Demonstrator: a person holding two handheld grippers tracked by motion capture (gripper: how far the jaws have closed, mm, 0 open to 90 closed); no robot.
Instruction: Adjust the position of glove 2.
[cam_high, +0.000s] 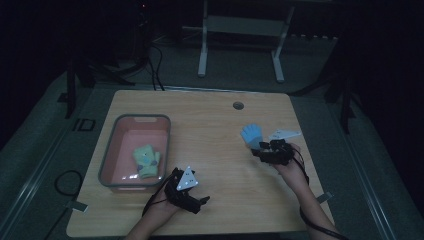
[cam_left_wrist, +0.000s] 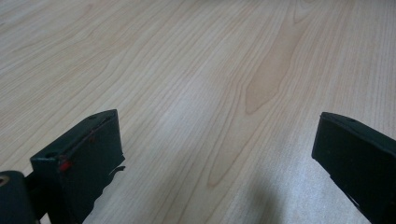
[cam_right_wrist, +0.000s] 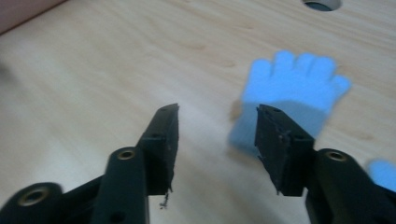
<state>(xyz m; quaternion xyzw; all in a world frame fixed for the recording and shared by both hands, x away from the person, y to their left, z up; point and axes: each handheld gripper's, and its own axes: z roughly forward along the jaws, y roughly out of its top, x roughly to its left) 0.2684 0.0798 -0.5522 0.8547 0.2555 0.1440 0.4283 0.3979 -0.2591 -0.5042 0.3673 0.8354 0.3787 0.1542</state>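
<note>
A light blue glove (cam_right_wrist: 292, 100) lies flat on the table, fingers spread.

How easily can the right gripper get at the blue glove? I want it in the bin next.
Probably yes: the right gripper is right at the blue glove, jaws partly apart with bare table between them, nothing blocking.

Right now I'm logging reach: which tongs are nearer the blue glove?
Right. The right tongs sit just beside the blue glove; the left tongs rest across the table, near the pink bin.
</note>
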